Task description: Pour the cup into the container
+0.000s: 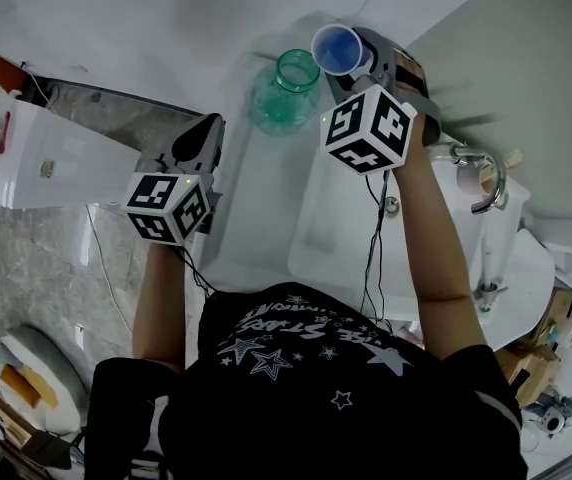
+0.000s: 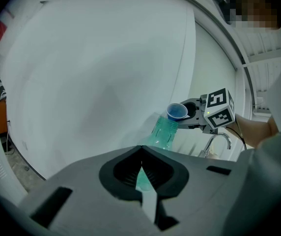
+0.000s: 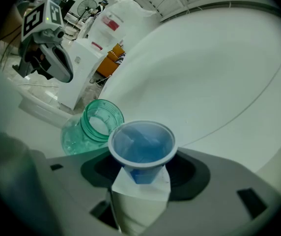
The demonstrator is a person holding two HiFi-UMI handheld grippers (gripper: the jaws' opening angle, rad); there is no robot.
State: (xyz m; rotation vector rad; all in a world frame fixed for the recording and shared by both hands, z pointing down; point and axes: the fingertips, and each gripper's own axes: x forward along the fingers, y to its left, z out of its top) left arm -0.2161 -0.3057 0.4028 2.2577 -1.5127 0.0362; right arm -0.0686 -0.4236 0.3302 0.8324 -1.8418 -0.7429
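A green glass jar [image 1: 288, 90] stands open-mouthed on the white counter near the back wall; it also shows in the left gripper view [image 2: 163, 132] and the right gripper view [image 3: 92, 126]. My right gripper [image 1: 354, 66] is shut on a small blue plastic cup [image 1: 338, 48], held just right of and above the jar's mouth and tipped toward it. The right gripper view looks into the cup [image 3: 141, 146] above the jaws [image 3: 143, 178]; what it holds I cannot tell. My left gripper [image 1: 204, 133] hangs left of the jar, apart from it, its jaws [image 2: 141, 154] together and empty.
A white sink basin [image 1: 331, 230] lies right of the jar, with a chrome faucet [image 1: 484, 173] at its far side. White boxes and an appliance [image 1: 26, 158] stand at the left. The pale wall rises close behind the jar.
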